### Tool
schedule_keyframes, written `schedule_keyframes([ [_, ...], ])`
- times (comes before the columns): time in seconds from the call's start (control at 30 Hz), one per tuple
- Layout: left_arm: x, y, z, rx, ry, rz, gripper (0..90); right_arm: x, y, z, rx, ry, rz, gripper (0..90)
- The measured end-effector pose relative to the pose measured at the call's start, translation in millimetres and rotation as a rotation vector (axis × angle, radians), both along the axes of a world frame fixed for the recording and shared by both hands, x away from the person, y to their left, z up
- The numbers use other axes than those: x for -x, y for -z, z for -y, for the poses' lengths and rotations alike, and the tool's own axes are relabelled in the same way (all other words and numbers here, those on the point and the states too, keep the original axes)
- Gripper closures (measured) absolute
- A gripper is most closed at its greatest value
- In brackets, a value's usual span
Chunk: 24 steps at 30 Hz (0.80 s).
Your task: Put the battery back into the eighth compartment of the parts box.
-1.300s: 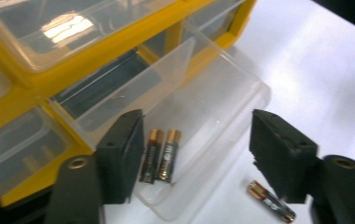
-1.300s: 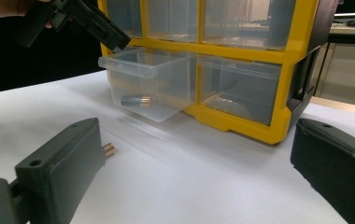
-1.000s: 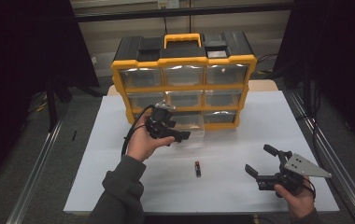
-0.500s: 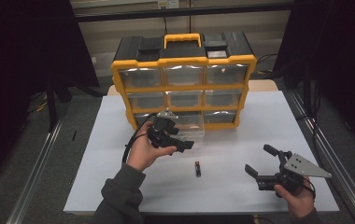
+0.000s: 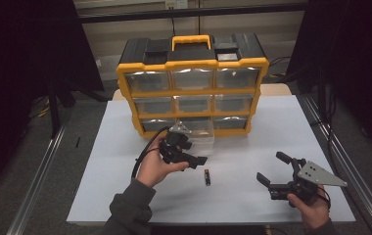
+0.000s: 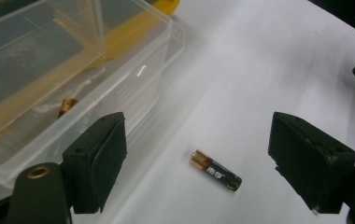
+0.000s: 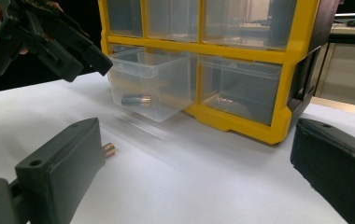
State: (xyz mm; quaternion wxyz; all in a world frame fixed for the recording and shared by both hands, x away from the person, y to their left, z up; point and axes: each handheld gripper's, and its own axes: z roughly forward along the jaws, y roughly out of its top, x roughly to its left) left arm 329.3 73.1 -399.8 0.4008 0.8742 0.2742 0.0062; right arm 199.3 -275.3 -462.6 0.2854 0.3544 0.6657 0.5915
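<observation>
A black and gold battery (image 5: 206, 177) (image 6: 215, 171) lies on the white table in front of the organizer; its gold tip (image 7: 108, 149) peeks past my right jaw. My left gripper (image 5: 194, 154) (image 6: 196, 140) (image 7: 73, 51) hovers just above and behind it. It is open, its jaws have just been opening, and nothing is between them. The clear bottom-middle drawer (image 5: 197, 139) (image 6: 73, 70) (image 7: 152, 88) is pulled out and holds another battery (image 6: 67, 105) (image 7: 137, 100). My right gripper (image 5: 272, 167) (image 7: 196, 135) rests open and empty at the front right.
The yellow and black organizer (image 5: 191, 63) with clear drawers stands at the back of the white table top (image 5: 252, 147). Metal rails run along both sides of the table. A cable loops from the left gripper.
The left gripper has come down and forward from the open drawer toward the battery on the table. The right gripper has stayed put.
</observation>
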Motion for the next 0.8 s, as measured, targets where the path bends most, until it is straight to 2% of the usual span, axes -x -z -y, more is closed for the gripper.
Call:
schedule_keyframes([
  [0.27, 3.9, 8.1, 3.1, -0.008, 0.012, 0.000, 19.6, 0.1, -0.1, -0.2, -0.001, 0.000, -0.003, 2.0],
  [0.6, 10.0, 19.5, 7.5, -0.035, 0.037, -0.024, 19.3, 0.2, 0.0, -0.1, 0.007, -0.003, -0.002, 2.0],
  [0.77, 12.4, 25.9, 11.1, -0.032, 0.039, -0.027, 19.5, 0.2, 0.0, -0.1, 0.006, -0.003, -0.002, 2.0],
  [0.8, 13.6, 27.7, 13.0, -0.047, 0.043, -0.028, 19.7, 0.2, -0.1, -0.1, 0.006, -0.003, -0.001, 2.0],
])
